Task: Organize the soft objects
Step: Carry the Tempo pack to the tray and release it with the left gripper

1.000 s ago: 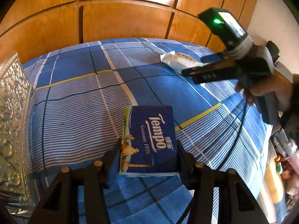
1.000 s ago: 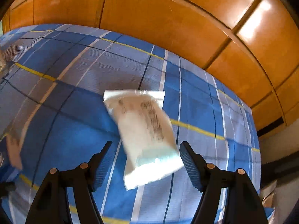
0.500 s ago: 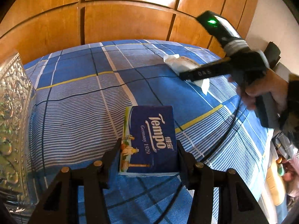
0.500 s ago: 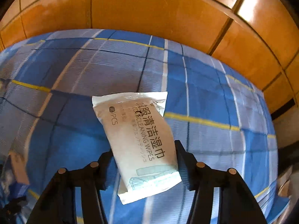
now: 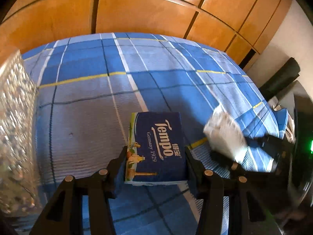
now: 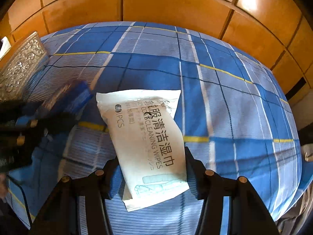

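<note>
My left gripper (image 5: 155, 162) is shut on a dark blue Tempo tissue pack (image 5: 156, 146) and holds it above the blue plaid bed (image 5: 88, 121). My right gripper (image 6: 152, 172) is shut on a white pack of cleaning wipes (image 6: 146, 137) and holds it above the bed. In the left wrist view the wipes pack (image 5: 225, 135) shows blurred at the right, with the right gripper's dark body below it. In the right wrist view the tissue pack (image 6: 66, 99) shows blurred at the left.
A silver embossed box (image 5: 13, 127) stands at the left edge of the bed; it also shows in the right wrist view (image 6: 21, 64). Wooden wall panels (image 6: 156, 5) rise behind the bed. The bed's right edge drops off near dark objects (image 5: 281, 78).
My right gripper closed on the wipes pack, lifted it off the bed and carried it back toward my left gripper. The left gripper still holds the tissue pack and has swung slightly.
</note>
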{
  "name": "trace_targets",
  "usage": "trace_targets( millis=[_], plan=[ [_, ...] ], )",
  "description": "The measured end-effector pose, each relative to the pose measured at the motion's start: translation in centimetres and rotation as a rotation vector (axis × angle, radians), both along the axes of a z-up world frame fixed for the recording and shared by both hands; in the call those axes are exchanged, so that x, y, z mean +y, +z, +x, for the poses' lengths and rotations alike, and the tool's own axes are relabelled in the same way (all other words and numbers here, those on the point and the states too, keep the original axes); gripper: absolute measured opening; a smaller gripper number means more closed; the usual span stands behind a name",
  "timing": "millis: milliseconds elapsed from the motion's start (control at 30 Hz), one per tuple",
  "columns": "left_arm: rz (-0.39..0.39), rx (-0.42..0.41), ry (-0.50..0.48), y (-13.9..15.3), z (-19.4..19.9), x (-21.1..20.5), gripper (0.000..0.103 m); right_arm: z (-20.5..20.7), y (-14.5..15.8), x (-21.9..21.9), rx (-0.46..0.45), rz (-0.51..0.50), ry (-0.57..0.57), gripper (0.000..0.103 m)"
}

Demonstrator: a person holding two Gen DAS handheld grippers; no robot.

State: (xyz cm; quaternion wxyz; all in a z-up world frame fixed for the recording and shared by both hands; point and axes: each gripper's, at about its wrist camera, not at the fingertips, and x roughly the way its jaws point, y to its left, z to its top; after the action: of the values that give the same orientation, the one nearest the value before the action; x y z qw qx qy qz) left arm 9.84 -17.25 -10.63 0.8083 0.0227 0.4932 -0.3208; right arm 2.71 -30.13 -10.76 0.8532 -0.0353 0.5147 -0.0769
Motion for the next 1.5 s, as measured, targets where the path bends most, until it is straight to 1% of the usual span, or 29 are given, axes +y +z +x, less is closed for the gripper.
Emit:
trace_targets(
  millis=[67, 133, 233, 333, 400, 467, 600, 700, 800, 867, 933, 967, 1033, 1100, 1167, 1300, 1367, 1500],
  plan=[
    [0.003, -0.034, -0.004, 1.2, 0.1, -0.4, 0.052, -0.3, -0.2, 0.1, -0.019, 0.006, -0.026, 0.055],
    [0.004, -0.06, -0.012, 2.8, 0.5, -0.9, 0.052, -0.5, -0.2, -0.2, -0.033, 0.046, -0.067, 0.055],
    [0.018, -0.085, -0.007, 4.9, 2.3, -1.6, 0.052, -0.4, -0.3, -0.6, -0.044, 0.057, -0.08, 0.055],
    [0.038, -0.106, 0.027, 7.0, 4.8, -1.5, 0.052, -0.4, -0.3, -0.4, -0.058, 0.04, -0.085, 0.055],
    [0.058, -0.137, 0.072, 8.8, 7.0, -0.8, 0.052, -0.5, -0.3, -0.3, -0.063, 0.036, -0.087, 0.054],
    [0.061, -0.147, 0.111, 10.1, 8.8, 0.2, 0.052, -0.7, -0.3, -0.2, -0.059, 0.038, -0.089, 0.054],
    [0.103, -0.177, 0.217, 12.6, 13.0, 4.2, 0.052, -0.4, -0.3, -0.1, -0.039, 0.033, -0.095, 0.054],
    [0.11, -0.183, 0.308, 13.9, 15.4, 8.0, 0.052, -0.3, -0.3, -0.2, -0.053, 0.029, -0.095, 0.054],
    [0.135, -0.206, 0.386, 14.9, 17.0, 12.1, 0.052, -0.5, -0.4, -0.1, -0.063, 0.025, -0.099, 0.054],
    [0.157, -0.22, 0.416, 15.3, 17.5, 14.1, 0.052, -0.6, -0.4, 0.0, -0.065, 0.021, -0.099, 0.054],
    [0.189, -0.24, 0.464, 15.7, 17.8, 17.3, 0.052, -0.7, -0.4, 0.0, -0.067, 0.019, -0.098, 0.054],
    [0.192, -0.242, 0.477, 15.8, 17.7, 18.3, 0.052, -0.8, -0.4, 0.1, -0.069, 0.017, -0.097, 0.054],
    [0.199, -0.238, 0.531, 15.9, 17.8, 21.7, 0.052, -0.8, -0.4, 0.1, -0.07, 0.015, -0.096, 0.054],
    [0.2, -0.234, 0.567, 15.8, 17.4, 24.1, 0.052, -0.8, -0.4, 0.1, -0.069, 0.016, -0.099, 0.054],
    [0.205, -0.228, 0.614, 15.5, 16.8, 27.4, 0.052, -0.8, -0.4, 0.1, -0.069, 0.018, -0.1, 0.054],
    [0.207, -0.212, 0.676, 14.6, 14.8, 32.4, 0.052, -0.8, -0.4, 0.3, -0.072, 0.008, -0.107, 0.054],
    [0.212, -0.221, 0.707, 14.1, 12.9, 35.0, 0.052, -0.8, -0.4, 0.4, -0.074, 0.001, -0.109, 0.054],
    [0.184, -0.205, 0.75, 13.0, 9.4, 38.7, 0.052, -0.9, -0.5, 0.7, -0.085, -0.019, -0.105, 0.054]
  ],
)
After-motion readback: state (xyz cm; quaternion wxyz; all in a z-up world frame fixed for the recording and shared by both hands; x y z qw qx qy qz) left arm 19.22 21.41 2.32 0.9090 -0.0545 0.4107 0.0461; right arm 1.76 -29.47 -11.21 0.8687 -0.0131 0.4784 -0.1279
